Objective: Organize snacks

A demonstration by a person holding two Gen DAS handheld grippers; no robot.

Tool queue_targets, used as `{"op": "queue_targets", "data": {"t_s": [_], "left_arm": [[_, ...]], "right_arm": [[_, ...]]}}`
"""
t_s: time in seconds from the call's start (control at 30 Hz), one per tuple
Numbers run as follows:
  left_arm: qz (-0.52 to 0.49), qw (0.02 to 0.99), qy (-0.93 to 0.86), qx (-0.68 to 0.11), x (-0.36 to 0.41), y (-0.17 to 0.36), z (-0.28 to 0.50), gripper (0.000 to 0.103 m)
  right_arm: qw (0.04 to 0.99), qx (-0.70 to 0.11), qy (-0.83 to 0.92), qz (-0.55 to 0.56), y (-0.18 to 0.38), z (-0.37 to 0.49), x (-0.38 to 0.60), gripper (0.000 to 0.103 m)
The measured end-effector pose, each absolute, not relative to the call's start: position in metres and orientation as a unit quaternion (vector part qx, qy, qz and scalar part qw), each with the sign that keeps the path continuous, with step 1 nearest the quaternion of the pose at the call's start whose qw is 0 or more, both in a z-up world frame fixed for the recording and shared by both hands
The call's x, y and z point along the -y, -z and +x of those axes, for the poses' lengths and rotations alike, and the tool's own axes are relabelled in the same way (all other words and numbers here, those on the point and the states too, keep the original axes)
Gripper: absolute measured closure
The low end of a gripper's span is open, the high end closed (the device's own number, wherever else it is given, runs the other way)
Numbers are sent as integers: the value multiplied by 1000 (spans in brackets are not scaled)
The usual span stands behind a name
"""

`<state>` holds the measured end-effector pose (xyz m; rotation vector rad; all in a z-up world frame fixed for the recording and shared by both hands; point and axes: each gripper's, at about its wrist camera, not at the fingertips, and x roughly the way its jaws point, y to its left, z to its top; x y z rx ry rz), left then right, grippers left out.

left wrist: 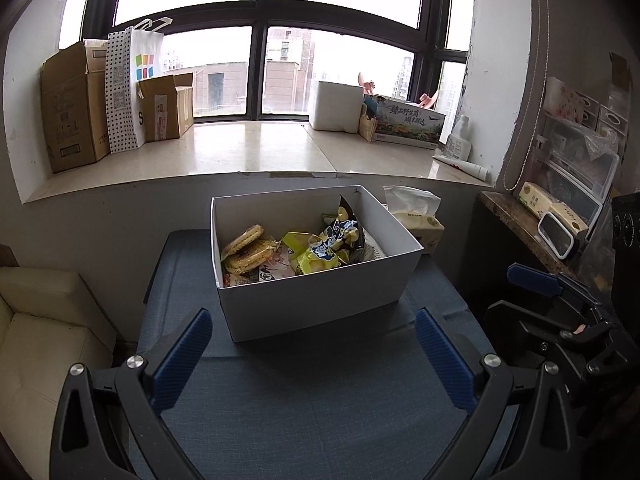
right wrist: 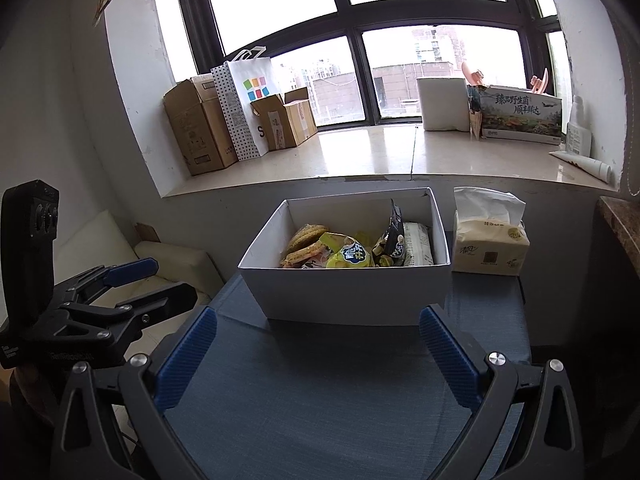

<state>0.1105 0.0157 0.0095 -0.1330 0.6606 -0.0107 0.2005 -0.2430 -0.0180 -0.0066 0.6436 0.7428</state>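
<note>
A white cardboard box (left wrist: 320,300) stands on a blue fabric-covered table (left wrist: 320,400); it also shows in the right wrist view (right wrist: 344,292). Inside lie several snacks: wafer biscuit packs (left wrist: 244,250), yellow snack bags (left wrist: 320,254) and a dark bag (left wrist: 346,220). My left gripper (left wrist: 314,344) is open and empty, just in front of the box. My right gripper (right wrist: 318,340) is open and empty, also in front of the box. Each gripper shows from the side in the other's view.
A tissue pack (right wrist: 490,240) stands right of the box. A stone windowsill (left wrist: 260,148) behind holds cardboard boxes (left wrist: 72,108), a paper bag (left wrist: 128,88) and a printed carton (left wrist: 408,124). A cream sofa (left wrist: 36,340) is on the left, cluttered shelves (left wrist: 568,184) on the right.
</note>
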Motion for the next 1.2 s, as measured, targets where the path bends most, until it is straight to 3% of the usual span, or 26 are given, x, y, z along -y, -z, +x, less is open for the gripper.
{"op": "queue_targets", "data": {"t_s": [1.2], "left_arm": [[-68,940,6,-334,-14,-2,115,0]], "right_arm": [[878,-315,-361,-4,24,199,240,0]]}}
